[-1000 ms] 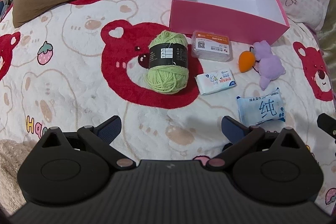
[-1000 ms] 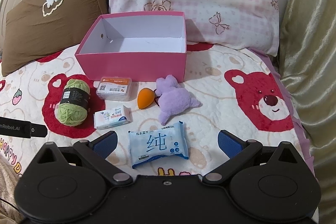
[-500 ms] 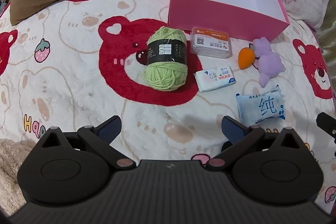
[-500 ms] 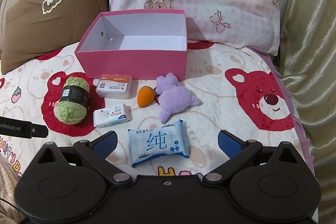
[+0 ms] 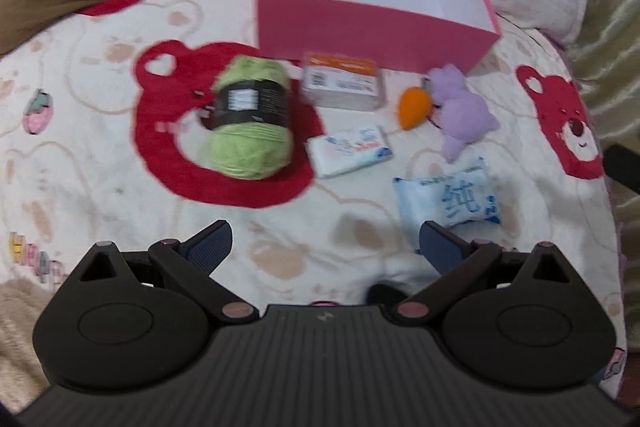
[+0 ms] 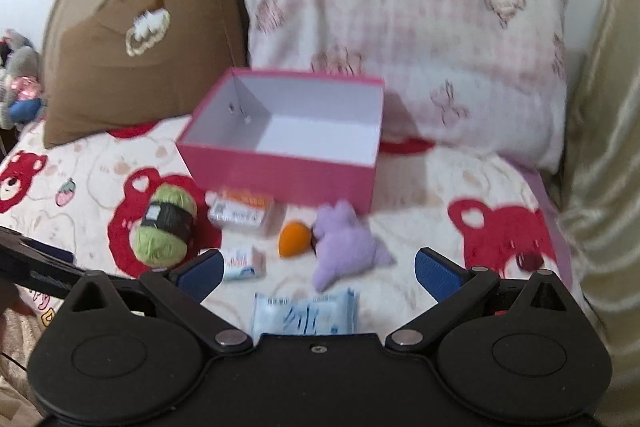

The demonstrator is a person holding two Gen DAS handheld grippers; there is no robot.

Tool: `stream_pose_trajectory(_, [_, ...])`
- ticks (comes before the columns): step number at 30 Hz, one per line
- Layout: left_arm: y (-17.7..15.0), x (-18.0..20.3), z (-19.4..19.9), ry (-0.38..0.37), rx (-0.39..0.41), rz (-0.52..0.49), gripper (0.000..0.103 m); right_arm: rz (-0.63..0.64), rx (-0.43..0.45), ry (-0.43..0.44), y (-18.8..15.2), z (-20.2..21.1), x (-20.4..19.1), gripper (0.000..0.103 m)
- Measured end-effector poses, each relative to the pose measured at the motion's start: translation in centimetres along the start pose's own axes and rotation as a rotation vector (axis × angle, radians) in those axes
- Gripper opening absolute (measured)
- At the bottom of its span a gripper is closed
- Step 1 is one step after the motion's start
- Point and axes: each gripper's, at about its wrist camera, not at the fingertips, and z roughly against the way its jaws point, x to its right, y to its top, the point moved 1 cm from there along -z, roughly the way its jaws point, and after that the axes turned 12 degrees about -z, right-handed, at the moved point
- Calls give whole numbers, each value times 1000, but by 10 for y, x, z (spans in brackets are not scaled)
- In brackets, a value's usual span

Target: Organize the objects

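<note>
An open pink box (image 5: 372, 31) (image 6: 280, 179) with a white, bare inside stands on the bed. In front of it lie a green yarn ball (image 5: 250, 123) (image 6: 164, 231), a clear card case (image 5: 342, 87) (image 6: 242, 213), a small tissue pack (image 5: 352, 151) (image 6: 244, 263), an orange sponge (image 5: 416, 107) (image 6: 294, 239), a purple plush (image 5: 462, 113) (image 6: 344, 255) and a blue wet-wipe pack (image 5: 452, 199) (image 6: 306, 315). My left gripper (image 5: 324, 247) is open, hovering short of the items. My right gripper (image 6: 318, 269) is open above the wipe pack and plush.
A bear-print blanket (image 5: 100, 147) covers the bed. A brown pillow (image 6: 132, 67) and a pink checked pillow (image 6: 400, 47) lean behind the box. A beige curtain (image 6: 600, 147) hangs at the right edge. The left gripper's body (image 6: 36, 271) shows at the right wrist view's left.
The left gripper has swung right, so the objects sit further left and closer. The right gripper has tilted up and moved forward; the wipe pack now lies partly under its body. Both views are blurred.
</note>
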Motion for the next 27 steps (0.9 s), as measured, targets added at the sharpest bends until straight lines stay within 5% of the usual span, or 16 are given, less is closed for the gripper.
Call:
stream_pose_trajectory(2, [0,7,-12,-18,5,-1,100,-12,13,21,-4,-9,11,103])
stream_pose_trajectory(7, [-4,22,-44,-49,42,5,99,-70,-136,26,-31,-57,37,103])
stream_pose_trajectory(10, [-6,32,-55,-12,81,-9,93,-155,-160,55,-47,-76,50,103])
stream_pose_trajectory(15, [-4,39,-73,-62,93,0,93,-83,-137,-17,-64,-93,52,103])
stream_pose_trajectory(23, [-13,45,-96,-73,110,23,91,-153,-94,154,-75,-104,62,100])
stream_pose_trajectory(27, [-13,43,-103,-66,105,18,90,-170,-98,179,-82,-115,68,87])
